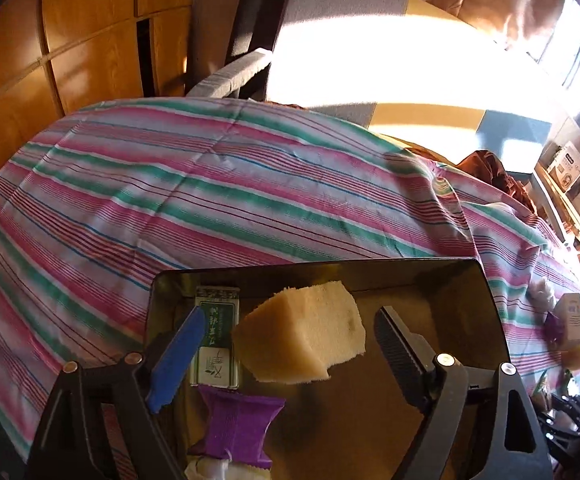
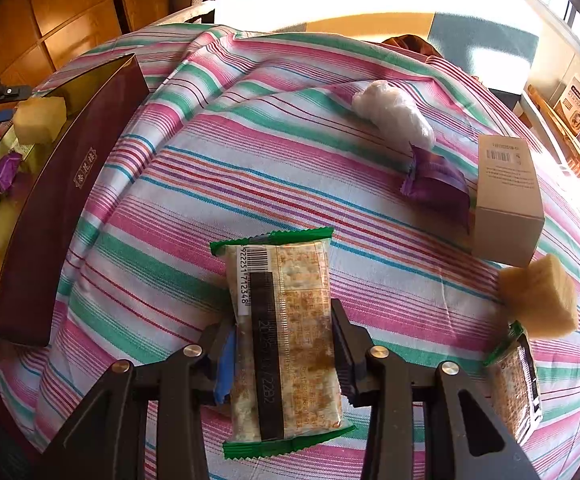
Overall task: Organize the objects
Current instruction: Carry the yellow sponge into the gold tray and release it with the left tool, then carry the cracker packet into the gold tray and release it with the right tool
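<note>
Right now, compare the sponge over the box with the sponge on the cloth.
The box sponge sits between the open left gripper, untouched by it; the cloth sponge lies by itself at the right edge, beside a cracker pack. The box sponge looks paler, the cloth sponge more tan. Both are yellowish foam blocks.

Left of the cardboard box [image 2: 508, 196], open striped cloth [image 2: 250, 152] lay clear up to the dark box's wall [image 2: 70, 184]; purple packet [image 2: 436, 182] touched it.
</note>
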Tool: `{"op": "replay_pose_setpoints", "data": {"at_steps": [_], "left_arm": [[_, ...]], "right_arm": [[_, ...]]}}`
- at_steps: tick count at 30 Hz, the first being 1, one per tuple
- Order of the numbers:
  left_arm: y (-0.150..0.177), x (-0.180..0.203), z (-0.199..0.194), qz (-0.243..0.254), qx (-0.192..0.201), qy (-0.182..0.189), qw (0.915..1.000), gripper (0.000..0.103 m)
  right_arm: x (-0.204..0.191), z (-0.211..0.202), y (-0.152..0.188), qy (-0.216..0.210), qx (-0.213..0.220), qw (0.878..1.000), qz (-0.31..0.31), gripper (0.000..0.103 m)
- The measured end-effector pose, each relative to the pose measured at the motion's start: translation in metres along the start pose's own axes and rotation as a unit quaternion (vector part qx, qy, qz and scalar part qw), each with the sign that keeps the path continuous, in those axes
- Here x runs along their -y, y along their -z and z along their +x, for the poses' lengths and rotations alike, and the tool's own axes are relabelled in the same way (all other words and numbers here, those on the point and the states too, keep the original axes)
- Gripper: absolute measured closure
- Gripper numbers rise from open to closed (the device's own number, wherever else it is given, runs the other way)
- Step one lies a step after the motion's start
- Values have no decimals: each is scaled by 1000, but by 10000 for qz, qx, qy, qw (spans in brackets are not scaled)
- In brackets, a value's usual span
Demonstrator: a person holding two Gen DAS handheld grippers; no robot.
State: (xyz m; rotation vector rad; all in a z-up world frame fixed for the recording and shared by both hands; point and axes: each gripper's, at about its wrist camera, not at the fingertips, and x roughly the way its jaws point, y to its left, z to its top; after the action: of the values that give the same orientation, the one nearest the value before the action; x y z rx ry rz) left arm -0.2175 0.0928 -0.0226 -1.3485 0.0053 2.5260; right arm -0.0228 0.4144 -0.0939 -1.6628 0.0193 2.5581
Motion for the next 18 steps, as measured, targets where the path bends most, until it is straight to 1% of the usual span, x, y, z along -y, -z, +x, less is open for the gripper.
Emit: {"op": "replay_pose_setpoints", "data": {"at_steps": [1,3,5,8,12,18], "left_arm": [[4,3,-11,87,138,-113,9998,16],[16,8,-33,248,400,-149,9988,16],[30,13,-55,362,653,-262,9969,16],[52,19,-84,499,924,-272,9941,16],[77,23,-108,514,1034,-281,9929,16],[106,25,-132,517,1162,-289,9915,16]], "right_arm": [[0,0,0,4,7,10000,-4,62],[-1,0,-1,37,24,10000,-29,63],[-3,0,0,76,42,9999,-60,63],[-3,0,0,90,64,9999,-76,63],[-3,0,0,92,83,9999,-67,63],[-4,0,1,87,103,9999,-23,63]]}}
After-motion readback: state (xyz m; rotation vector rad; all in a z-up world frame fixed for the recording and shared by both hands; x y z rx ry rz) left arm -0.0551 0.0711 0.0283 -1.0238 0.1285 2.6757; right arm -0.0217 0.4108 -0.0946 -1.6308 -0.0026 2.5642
